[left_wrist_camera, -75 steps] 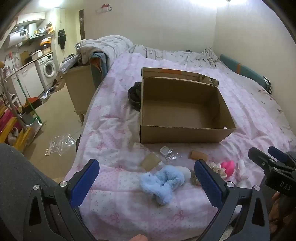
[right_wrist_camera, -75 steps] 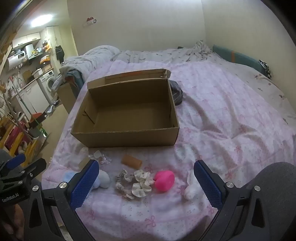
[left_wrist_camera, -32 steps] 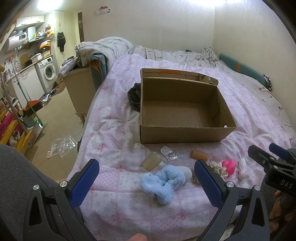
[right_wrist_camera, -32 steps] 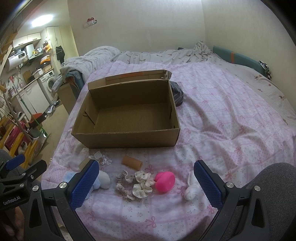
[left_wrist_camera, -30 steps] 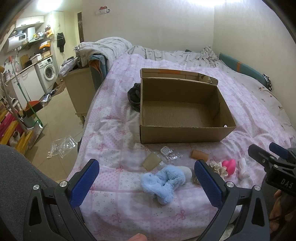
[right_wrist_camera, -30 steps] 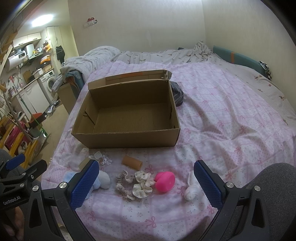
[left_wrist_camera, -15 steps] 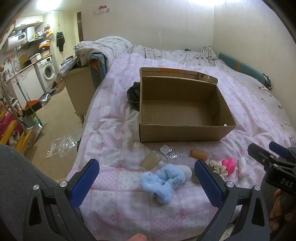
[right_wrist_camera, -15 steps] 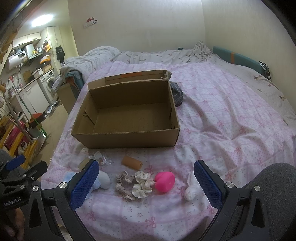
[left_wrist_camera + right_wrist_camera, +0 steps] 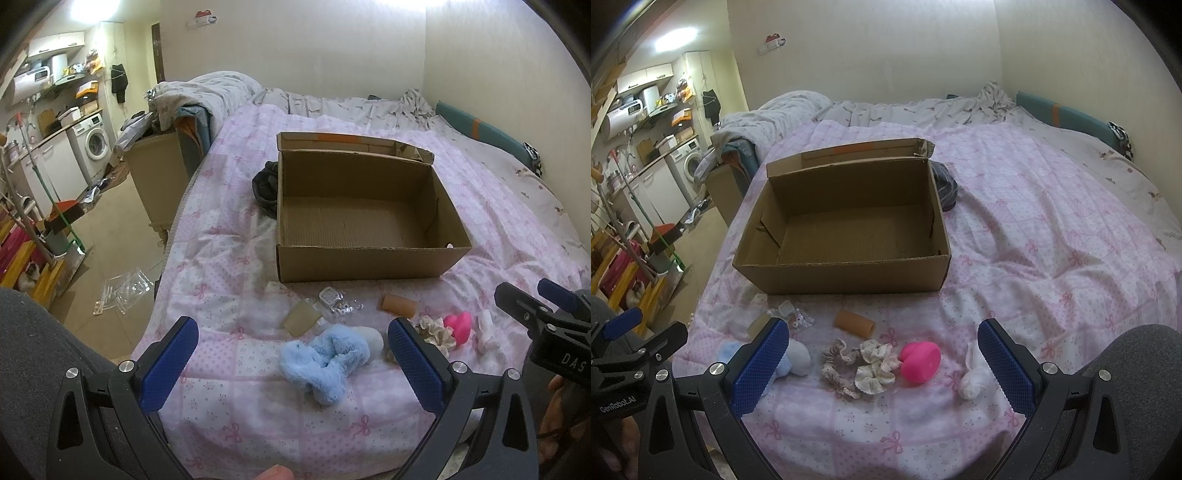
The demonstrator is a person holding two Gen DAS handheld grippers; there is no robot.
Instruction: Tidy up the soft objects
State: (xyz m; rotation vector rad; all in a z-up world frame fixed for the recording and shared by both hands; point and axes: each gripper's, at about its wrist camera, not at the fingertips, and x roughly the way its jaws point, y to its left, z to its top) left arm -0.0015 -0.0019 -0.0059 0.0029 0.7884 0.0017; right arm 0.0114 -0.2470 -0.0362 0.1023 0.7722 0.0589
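Note:
An empty open cardboard box [image 9: 365, 262] [image 9: 846, 277] stands on a pink quilted bed. In front of it lies a row of soft things: a fluffy blue sock [image 9: 325, 362], scrunchies [image 9: 860, 365], a pink heart-shaped sponge [image 9: 921, 360] [image 9: 459, 326], a white bundled cloth [image 9: 971, 380] and a tan roll [image 9: 854, 323] [image 9: 399, 304]. My left gripper [image 9: 291, 354] is open and empty above the blue sock. My right gripper [image 9: 879, 358] is open and empty above the scrunchies and the sponge.
A clear plastic packet [image 9: 334, 299] and a tan card [image 9: 302, 320] lie near the box's front. Dark clothing [image 9: 265, 188] sits behind the box's left side. The bed's left edge drops to a floor with a cabinet [image 9: 159, 177] and clutter.
Both grippers have drifted very slightly; nothing was picked up or moved on the bed.

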